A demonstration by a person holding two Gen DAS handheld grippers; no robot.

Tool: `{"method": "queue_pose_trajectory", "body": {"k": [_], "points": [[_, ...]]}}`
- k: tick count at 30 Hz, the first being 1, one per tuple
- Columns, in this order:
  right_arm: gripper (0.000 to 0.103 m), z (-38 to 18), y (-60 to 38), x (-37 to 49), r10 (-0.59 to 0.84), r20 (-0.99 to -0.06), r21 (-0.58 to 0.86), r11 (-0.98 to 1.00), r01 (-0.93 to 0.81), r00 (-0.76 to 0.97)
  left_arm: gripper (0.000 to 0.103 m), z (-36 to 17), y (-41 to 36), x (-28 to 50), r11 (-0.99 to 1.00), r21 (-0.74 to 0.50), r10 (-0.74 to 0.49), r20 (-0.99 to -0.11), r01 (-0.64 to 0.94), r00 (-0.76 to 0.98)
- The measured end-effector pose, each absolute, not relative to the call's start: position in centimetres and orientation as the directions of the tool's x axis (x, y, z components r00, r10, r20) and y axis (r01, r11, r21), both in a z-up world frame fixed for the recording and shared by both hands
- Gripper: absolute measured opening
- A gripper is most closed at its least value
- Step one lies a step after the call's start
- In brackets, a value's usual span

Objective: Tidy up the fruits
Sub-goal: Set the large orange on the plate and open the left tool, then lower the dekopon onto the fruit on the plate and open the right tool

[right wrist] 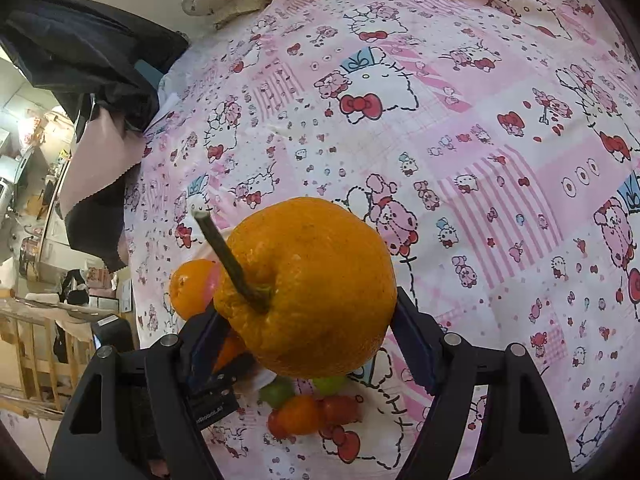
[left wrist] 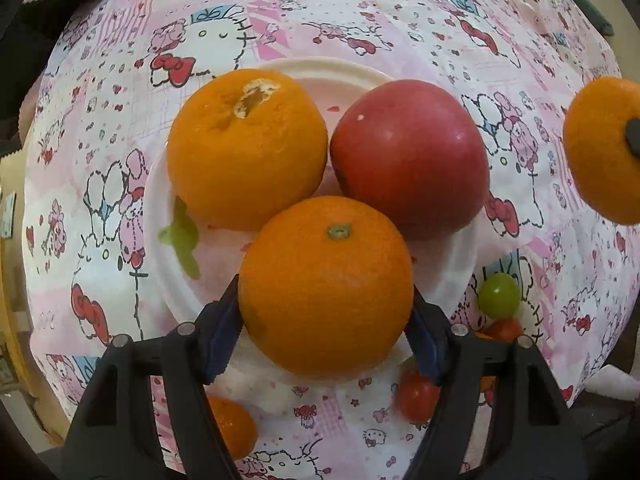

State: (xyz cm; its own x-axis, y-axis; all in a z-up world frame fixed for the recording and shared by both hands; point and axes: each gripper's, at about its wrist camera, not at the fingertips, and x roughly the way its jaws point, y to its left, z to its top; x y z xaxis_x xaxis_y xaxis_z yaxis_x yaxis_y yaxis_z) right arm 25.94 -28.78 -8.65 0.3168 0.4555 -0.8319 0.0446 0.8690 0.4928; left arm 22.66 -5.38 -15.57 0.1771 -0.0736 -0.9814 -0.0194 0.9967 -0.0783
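Note:
My left gripper (left wrist: 326, 320) is shut on an orange (left wrist: 326, 284) at the near edge of a white plate (left wrist: 160, 200). On the plate behind it sit a second orange with a torn peel (left wrist: 246, 148) and a red apple (left wrist: 408, 158). My right gripper (right wrist: 308, 320) is shut on a stemmed orange (right wrist: 308, 288), held above the pink patterned cloth (right wrist: 460, 120). That orange also shows at the right edge of the left wrist view (left wrist: 604, 148). In the right wrist view, an orange (right wrist: 190, 288) shows past the left finger.
Small fruits lie on the cloth near the plate: a green grape (left wrist: 499, 295), cherry tomatoes (left wrist: 416, 396) and a small orange piece (left wrist: 234, 426). The same cluster shows below the right gripper (right wrist: 304, 414). Dark clothing and a cloth (right wrist: 92, 80) lie at the table's left edge.

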Motion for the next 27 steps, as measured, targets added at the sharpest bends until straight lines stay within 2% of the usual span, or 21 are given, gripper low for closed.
{"method": "queue_pose_trajectory", "body": {"k": [12,22,24,26,27], "points": [[0.079,-7.2,-26.4,26.1,0.491,-0.808,0.510,0.860,-0.029,0.326,0.076,-9.5,-3.9,20.3,0.997,-0.061,-0.070,-0.961,0.041,0.268],[0.079,-5.8,-18.2,26.3,0.541,-0.804,0.494,0.839,-0.228,0.249,0.076,-5.2,2.8,16.9,0.997,-0.030,0.001,-0.925,-0.076,0.379],[0.079,-5.9,-16.2,26.6,0.531,-0.817,0.471,0.840,-0.271,0.226,0.079,-4.7,4.4,16.2,0.992,-0.026,0.027,-0.912,-0.126,0.409],[0.079,-6.1,-14.2,26.8,0.513,-0.832,0.439,0.842,-0.313,0.213,0.087,-4.6,5.5,15.8,0.985,-0.042,0.034,-0.903,-0.166,0.429],[0.079,-6.4,-13.2,27.0,0.500,-0.841,0.423,0.846,-0.325,0.207,0.087,-4.7,6.1,15.8,0.982,-0.055,0.030,-0.902,-0.182,0.432]]}}
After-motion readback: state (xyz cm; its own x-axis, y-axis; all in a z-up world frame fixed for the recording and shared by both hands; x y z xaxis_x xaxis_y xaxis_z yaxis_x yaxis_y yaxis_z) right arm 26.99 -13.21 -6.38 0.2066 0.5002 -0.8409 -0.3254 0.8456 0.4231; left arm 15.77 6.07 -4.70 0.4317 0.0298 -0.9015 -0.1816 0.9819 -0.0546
